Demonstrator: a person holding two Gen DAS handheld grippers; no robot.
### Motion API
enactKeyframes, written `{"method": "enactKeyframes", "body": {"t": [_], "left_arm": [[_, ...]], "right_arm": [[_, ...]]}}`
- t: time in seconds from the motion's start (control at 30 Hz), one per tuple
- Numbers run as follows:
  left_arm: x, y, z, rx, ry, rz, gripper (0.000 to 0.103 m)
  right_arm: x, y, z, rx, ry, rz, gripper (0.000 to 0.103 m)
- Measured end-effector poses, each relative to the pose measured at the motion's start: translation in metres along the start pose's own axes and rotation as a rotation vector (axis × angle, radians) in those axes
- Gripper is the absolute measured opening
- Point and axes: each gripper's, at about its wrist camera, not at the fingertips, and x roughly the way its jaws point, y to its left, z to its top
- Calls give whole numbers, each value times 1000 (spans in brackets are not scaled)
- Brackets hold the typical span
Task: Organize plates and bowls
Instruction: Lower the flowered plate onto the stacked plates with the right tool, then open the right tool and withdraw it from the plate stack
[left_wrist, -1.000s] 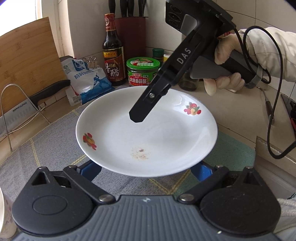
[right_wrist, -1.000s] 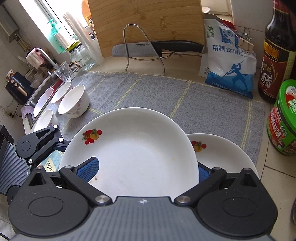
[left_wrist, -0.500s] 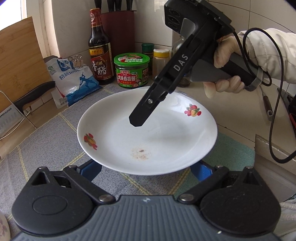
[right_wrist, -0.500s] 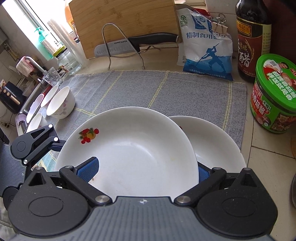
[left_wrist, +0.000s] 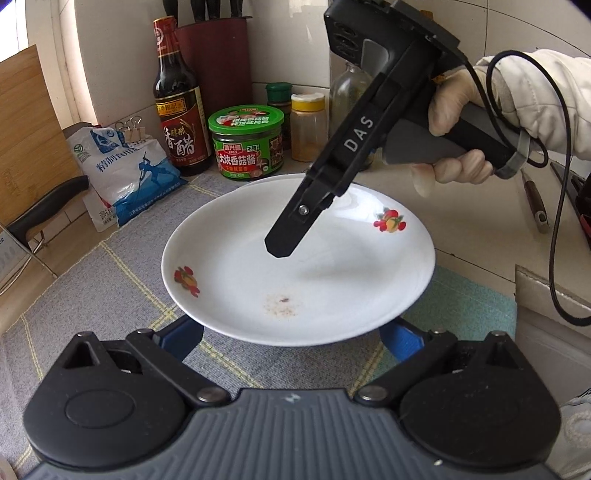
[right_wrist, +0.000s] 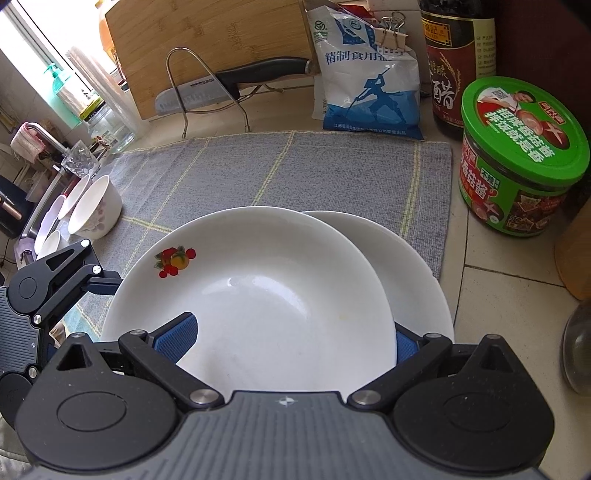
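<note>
a white plate with fruit motifs (right_wrist: 266, 295) hangs just above a second plate (right_wrist: 413, 273) lying on the grey mat (right_wrist: 258, 170), carried by the right gripper (right_wrist: 291, 339) toward a stack. the blue pads (right_wrist: 173, 339) stand at either side of the plate's near rim; from the left wrist view one black finger reaches over the rim into the bowl of the plate, so the right gripper appears clamped on the plate's edge, though the lower finger is hidden. the left gripper (left_wrist: 291, 332) sits spread wide under the opposite rim, its pads (left_wrist: 184, 339) apart and gripping nothing visible; whether they touch the underside cannot be told. the plate overlaps the lower one only in part, offset toward the left gripper. to stack it cleanly, the carrier likely needs to slide the plate toward the green jar (right_wrist: 517, 158) until the rims line up, keep it level, lower it gently, and let go only once it seats. a tilted drop on a one-edge hold could chip either plate. bowls (right_wrist: 92, 210) wait at the mat's far edge near the sink.
</note>
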Motion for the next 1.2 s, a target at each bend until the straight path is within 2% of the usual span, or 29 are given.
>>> {"method": "enactKeyframes", "body": {"t": [0.87,1.2], "left_arm": [[11,8,3,14,-5,-29,101],[8,7,2,15,-11,-24,101]], "right_arm": [[-32,-7,-15,53,-38,-77,103],[-35,4,-16,13,-13,-156,103]]}}
